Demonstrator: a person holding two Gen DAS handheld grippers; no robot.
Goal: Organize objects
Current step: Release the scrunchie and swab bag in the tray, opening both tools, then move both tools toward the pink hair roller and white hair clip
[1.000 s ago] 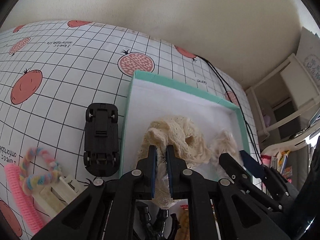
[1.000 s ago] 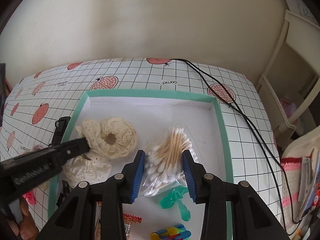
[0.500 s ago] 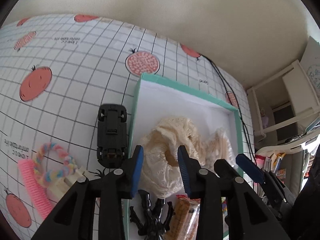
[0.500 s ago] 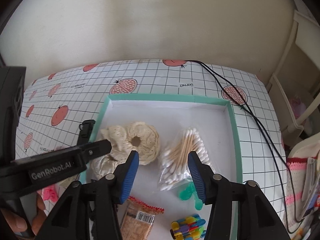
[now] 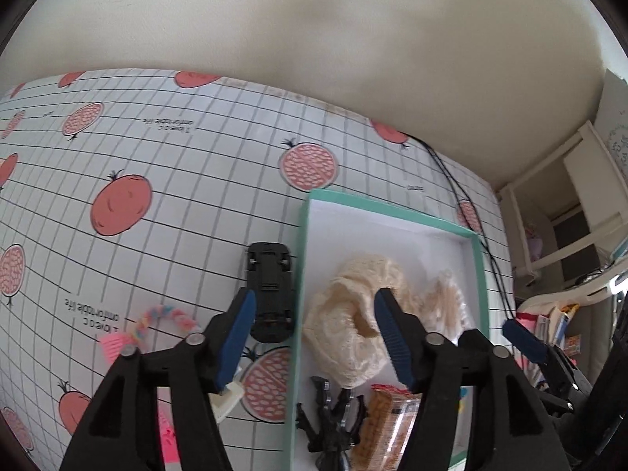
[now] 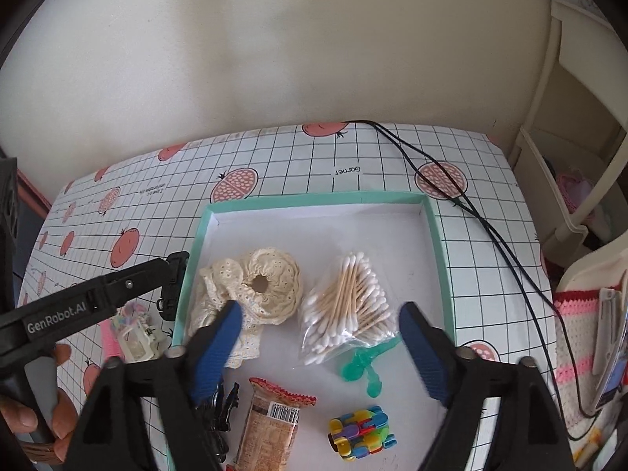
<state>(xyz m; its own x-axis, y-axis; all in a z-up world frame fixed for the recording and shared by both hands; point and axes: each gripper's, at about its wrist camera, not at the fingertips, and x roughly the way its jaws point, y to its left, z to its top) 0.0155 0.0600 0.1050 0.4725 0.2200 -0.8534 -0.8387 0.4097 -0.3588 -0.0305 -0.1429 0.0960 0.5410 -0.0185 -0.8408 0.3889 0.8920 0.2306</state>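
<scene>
cream lace scrunchie point(image 6: 271, 286) and a bag of cotton swabs point(image 6: 347, 306) lie side by side in the teal-rimmed tray point(image 6: 314, 199), both free of the tongs. the left gripper point(image 5: 312, 337) and right gripper point(image 6: 320, 347) hover above, jaws spread wide and empty. the placing step looks done. still outside the tray on the gridded tablecloth point(image 5: 176, 196) sit a black toy car point(image 5: 271, 286) and a pastel hair tie point(image 5: 163, 318), likely next, calling for a reach leftward.
</scene>
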